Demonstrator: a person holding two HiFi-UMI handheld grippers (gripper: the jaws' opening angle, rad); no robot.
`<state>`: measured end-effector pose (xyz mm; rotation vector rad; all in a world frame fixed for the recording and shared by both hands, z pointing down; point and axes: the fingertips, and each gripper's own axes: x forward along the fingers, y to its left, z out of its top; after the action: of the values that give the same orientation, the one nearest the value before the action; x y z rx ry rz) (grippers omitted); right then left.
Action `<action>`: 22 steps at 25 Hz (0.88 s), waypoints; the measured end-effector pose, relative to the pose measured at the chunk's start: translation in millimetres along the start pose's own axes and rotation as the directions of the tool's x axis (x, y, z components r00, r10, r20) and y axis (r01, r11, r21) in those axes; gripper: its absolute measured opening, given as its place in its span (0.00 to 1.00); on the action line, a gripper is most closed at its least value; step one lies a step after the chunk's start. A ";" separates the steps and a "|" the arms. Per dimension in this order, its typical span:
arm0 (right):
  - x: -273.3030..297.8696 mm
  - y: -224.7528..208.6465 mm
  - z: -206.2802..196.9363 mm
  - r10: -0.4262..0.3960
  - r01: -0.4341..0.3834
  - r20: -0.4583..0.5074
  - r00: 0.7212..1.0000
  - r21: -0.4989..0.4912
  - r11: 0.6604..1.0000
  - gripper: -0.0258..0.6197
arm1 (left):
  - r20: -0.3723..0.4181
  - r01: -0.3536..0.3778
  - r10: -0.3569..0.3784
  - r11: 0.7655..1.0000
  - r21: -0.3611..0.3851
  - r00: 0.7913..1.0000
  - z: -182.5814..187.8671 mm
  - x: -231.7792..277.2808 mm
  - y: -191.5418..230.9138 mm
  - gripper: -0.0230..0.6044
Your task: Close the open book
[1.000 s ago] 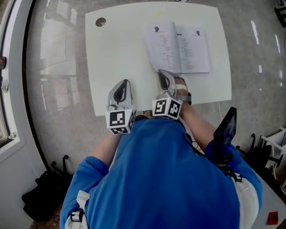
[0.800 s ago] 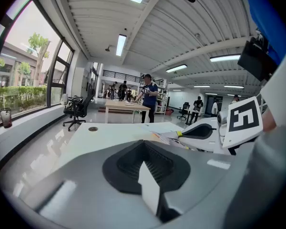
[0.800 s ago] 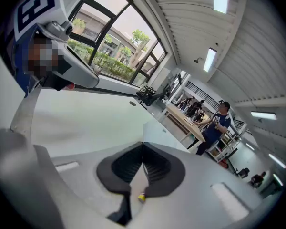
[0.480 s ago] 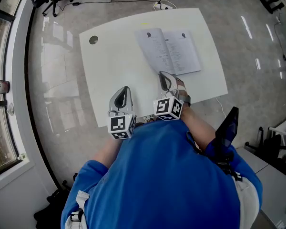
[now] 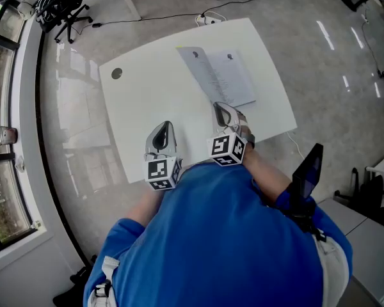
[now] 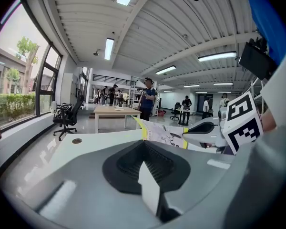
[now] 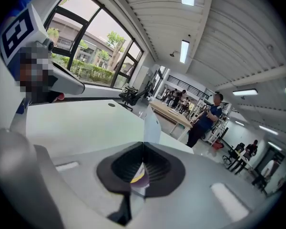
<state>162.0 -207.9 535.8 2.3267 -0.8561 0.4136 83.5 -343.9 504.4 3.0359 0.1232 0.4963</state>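
On the far right part of the white tabletop (image 5: 147, 94), the open book (image 5: 223, 75) lies face up. Its pages are pale and printed, and the left gripper view shows a yellow strip along its edge. My right gripper (image 5: 217, 105) is right at the book's near edge, jaws clamped tight on it. A white leaf (image 7: 151, 123) stands up just past the tips, and a sliver of yellow and purple shows between the jaws. My left gripper (image 5: 167, 126) hangs over bare tabletop, well to the left of the book, jaws pressed together with nothing in them. A round hole (image 5: 117, 73) marks the tabletop's far left corner.
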 end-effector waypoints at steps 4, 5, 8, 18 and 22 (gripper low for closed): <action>-1.0 -17.2 -10.9 -0.007 0.007 -0.007 1.000 0.049 0.999 0.05 | -0.001 0.005 -0.005 1.000 0.020 1.000 4.8 8.6 -12.5 0.05; -1.1 -21.1 -14.2 -0.008 0.008 -0.010 1.000 0.064 0.998 0.05 | -0.001 0.005 -0.005 1.000 0.026 1.000 5.1 10.3 -15.4 0.05; -0.2 -33.3 -23.9 -0.006 0.009 -0.025 1.000 0.106 0.994 0.05 | -0.009 0.011 -0.010 0.999 0.033 1.000 7.3 16.8 -24.8 0.05; 9.2 -60.8 -55.8 0.014 0.002 -0.068 0.998 0.224 0.975 0.05 | -0.033 0.020 -0.018 0.999 0.051 0.999 10.7 38.5 -48.1 0.05; 15.8 -69.9 -71.4 0.036 -0.007 -0.094 0.995 0.287 0.958 0.05 | -0.050 0.017 -0.014 0.998 0.060 0.999 9.5 46.7 -53.3 0.05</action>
<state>214.9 -127.5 566.7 2.5365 -0.8196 0.6971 127.0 -287.2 506.2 3.0794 0.1663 0.5774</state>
